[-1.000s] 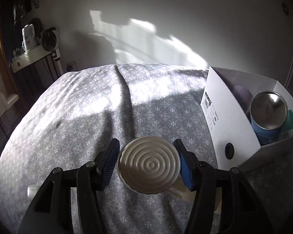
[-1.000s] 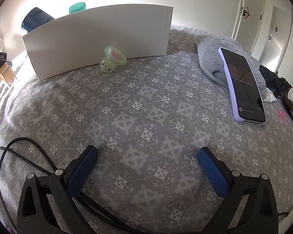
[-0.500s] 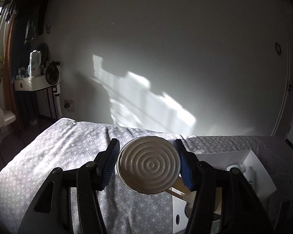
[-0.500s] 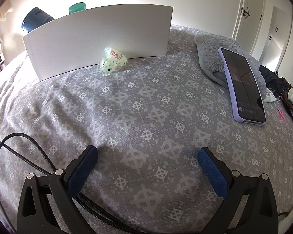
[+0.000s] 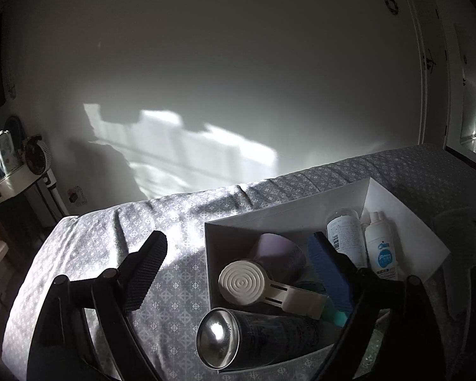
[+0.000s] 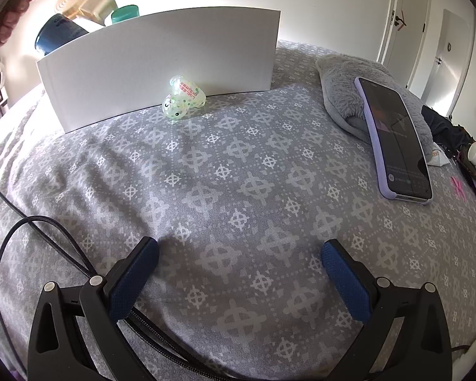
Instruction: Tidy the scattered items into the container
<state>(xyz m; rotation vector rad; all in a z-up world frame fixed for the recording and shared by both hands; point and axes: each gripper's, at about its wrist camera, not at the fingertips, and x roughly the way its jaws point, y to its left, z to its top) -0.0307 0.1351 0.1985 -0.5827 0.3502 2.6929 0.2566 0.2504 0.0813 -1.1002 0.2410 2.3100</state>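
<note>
Above the white box (image 5: 396, 209) on the bed, the left gripper (image 5: 238, 263) is opening, its fingers clear of the cream ridged-cap item (image 5: 242, 282) lying inside; the right gripper (image 6: 239, 260) gapes empty.

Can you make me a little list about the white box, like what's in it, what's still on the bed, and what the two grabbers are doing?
container: white box on the bed
inside: ridged cream tool, dark can, two white bottles
left out: green frog toy, against the box's outer wall
left gripper: above the box, jaws opening, nothing pressed between them
right gripper: jaws open, nothing between them, over the bed
</note>
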